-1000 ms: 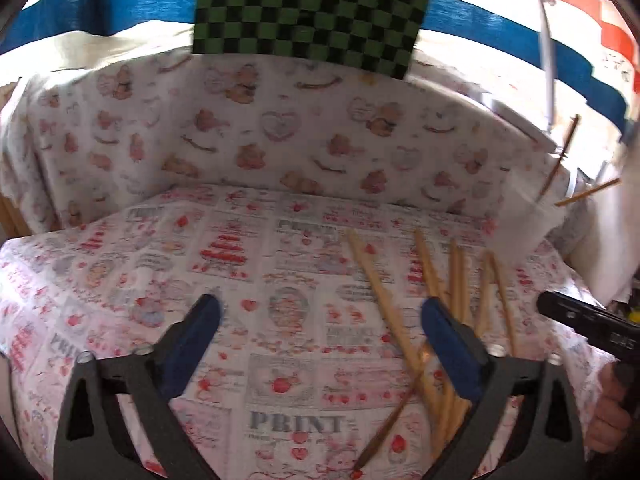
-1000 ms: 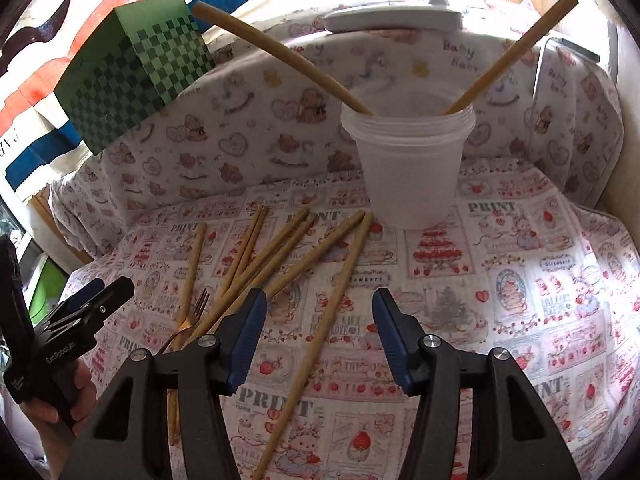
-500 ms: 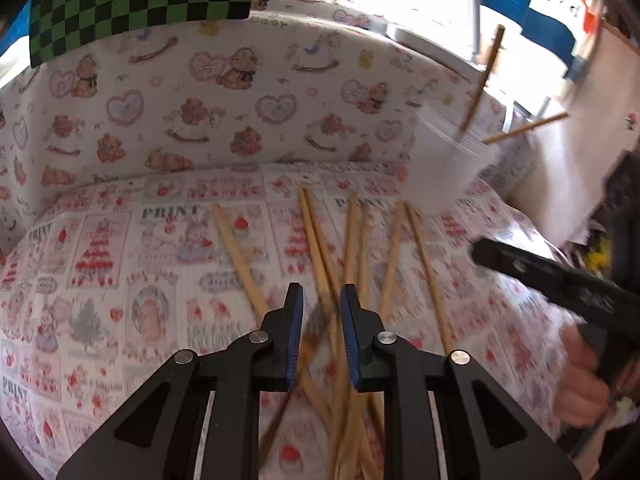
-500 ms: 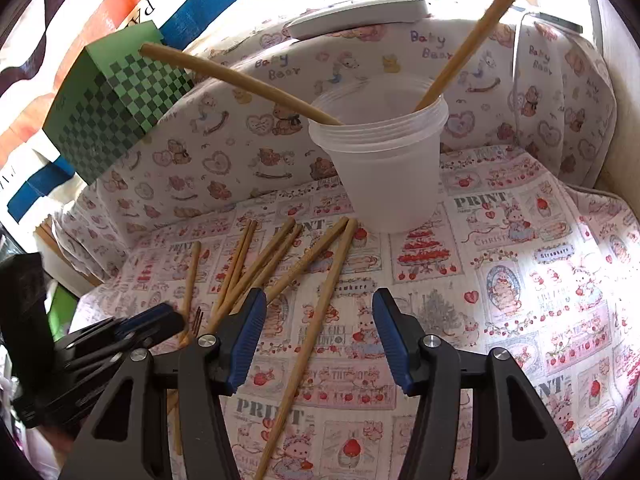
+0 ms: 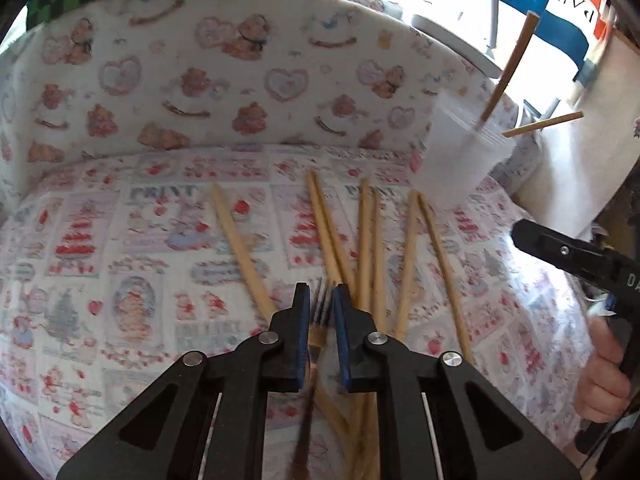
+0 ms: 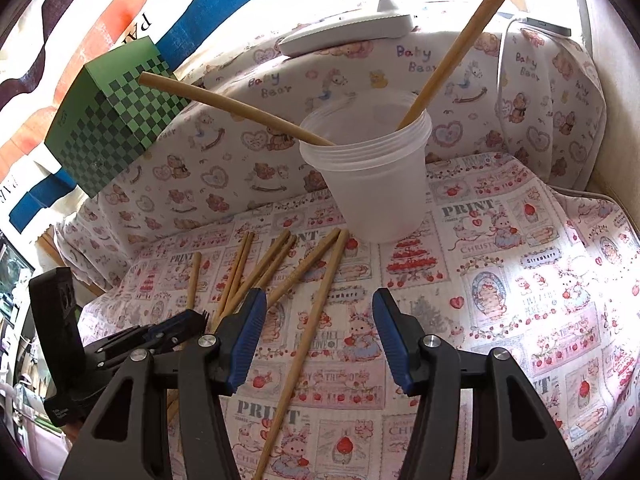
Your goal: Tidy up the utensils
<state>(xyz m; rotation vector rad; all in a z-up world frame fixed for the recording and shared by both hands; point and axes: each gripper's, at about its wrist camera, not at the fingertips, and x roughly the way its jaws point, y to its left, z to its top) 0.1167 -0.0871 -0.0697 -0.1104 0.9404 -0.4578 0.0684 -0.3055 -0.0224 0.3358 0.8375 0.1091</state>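
Currently, the fork (image 5: 322,312) lying among the chopsticks (image 5: 366,248) on the tablecloth (image 5: 120,280) is being closed on by the left gripper (image 5: 321,304), the right gripper (image 6: 318,316) being held half open and empty, and a neighbouring stick is perhaps being pinched too.
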